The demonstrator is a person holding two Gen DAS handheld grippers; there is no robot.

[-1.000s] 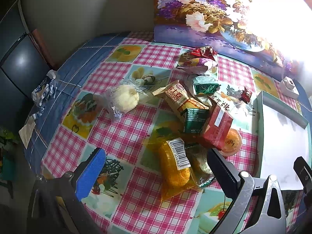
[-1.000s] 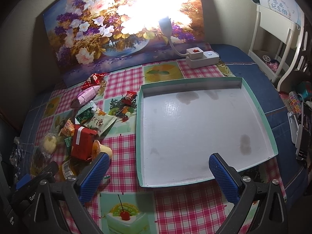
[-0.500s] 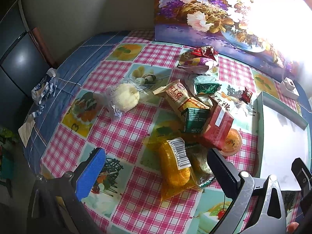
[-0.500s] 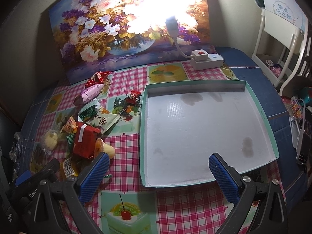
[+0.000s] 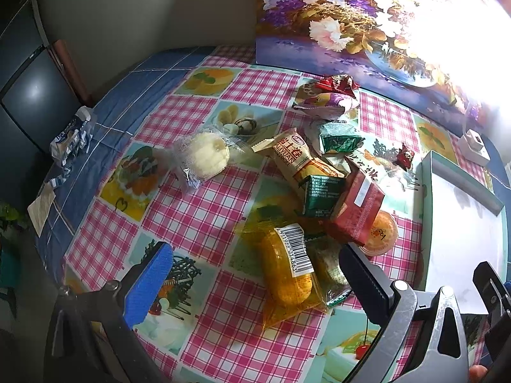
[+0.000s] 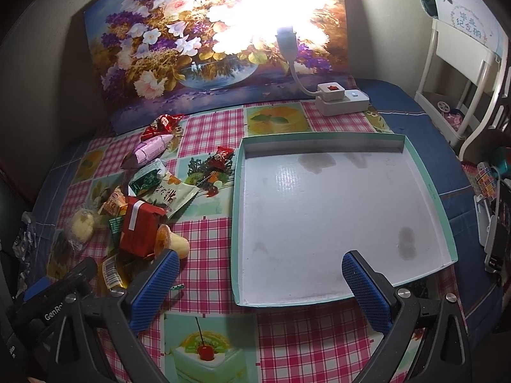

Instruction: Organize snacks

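Not much has shifted over the last sec: both grippers have crept a touch closer to the table, nothing picked up yet, so the sorting hasn't really started

Left gripper (image 5: 255, 282) hangs spread wide, nothing between its pads, just over the near end of the snack pile (image 5: 319, 185). The yellow cake pack (image 5: 287, 274) w/ the barcode lies right between the pads, prob the 1st grab. Right gripper (image 6: 258, 287) is also splayed and bare, over the near edge of the tray (image 6: 444, 210), which holds 0 snacks

Pile sits left of the tray on the checked cloth (image 6: 207, 249). The red box (image 5: 356, 212) leans on the orange jelly cup (image 5: 381, 234) and the green packet (image 5: 322, 199), so pulling 1 may tip the others. A round cake in clear wrap (image 5: 206, 156) lies apart, far left. 1 small red candy (image 6: 222, 156) sits just beside the tray's left wall

Far side: flower painting (image 6: 198, 57), a glaring lamp (image 6: 287, 38) and power strip (image 6: 341, 99), clear of the path
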